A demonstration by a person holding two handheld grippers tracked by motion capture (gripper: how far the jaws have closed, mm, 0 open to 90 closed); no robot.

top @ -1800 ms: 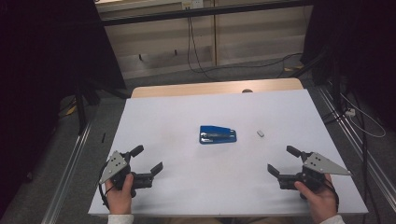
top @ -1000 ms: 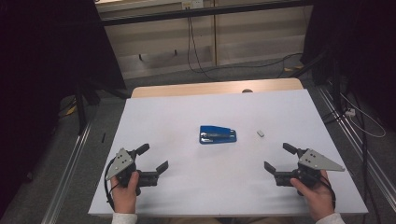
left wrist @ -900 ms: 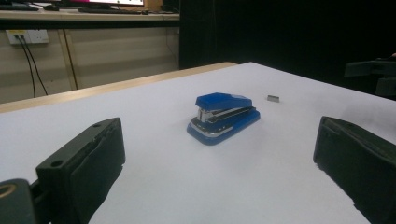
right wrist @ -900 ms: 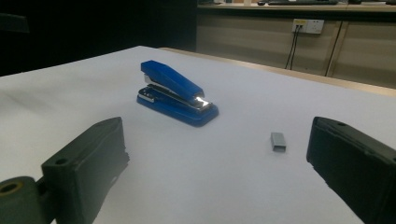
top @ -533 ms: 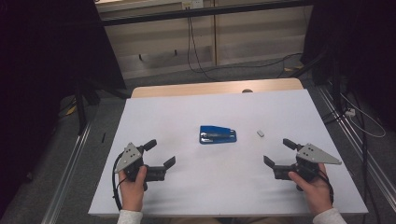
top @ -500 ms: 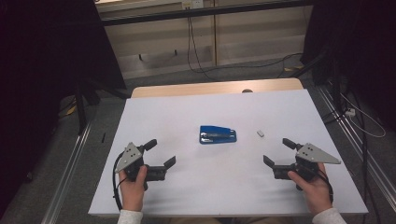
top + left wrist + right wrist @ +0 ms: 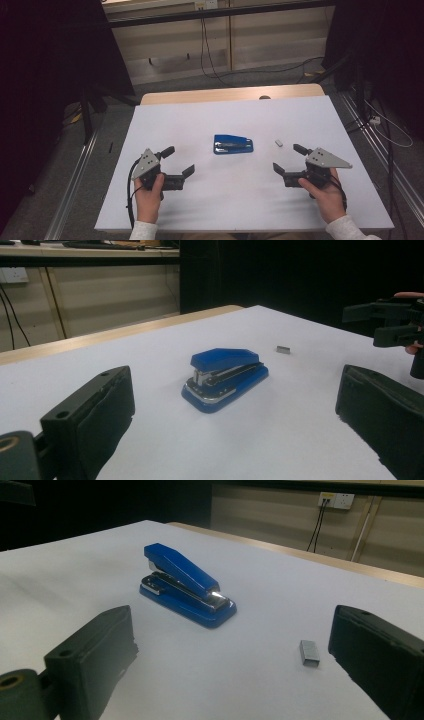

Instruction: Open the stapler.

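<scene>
A blue stapler (image 7: 233, 144) lies near the middle of the white table (image 7: 250, 110); it also shows in the left gripper view (image 7: 225, 377) and the right gripper view (image 7: 186, 586). A small grey strip of staples (image 7: 279, 143) (image 7: 309, 653) (image 7: 283, 349) lies just right of it. My left gripper (image 7: 177, 160) is held open at the front left, aimed toward the stapler, nothing between its jaws. My right gripper (image 7: 290, 158) is open at the front right, close to the staple strip, and also appears far off in the left gripper view (image 7: 385, 322).
Beyond the table's wooden far edge (image 7: 230, 94) runs a floor with cables and a low wall. Dark frames and rails flank both sides of the table.
My left gripper has moved right and forward toward the stapler. The right gripper has shifted slightly left. Both stay open.
</scene>
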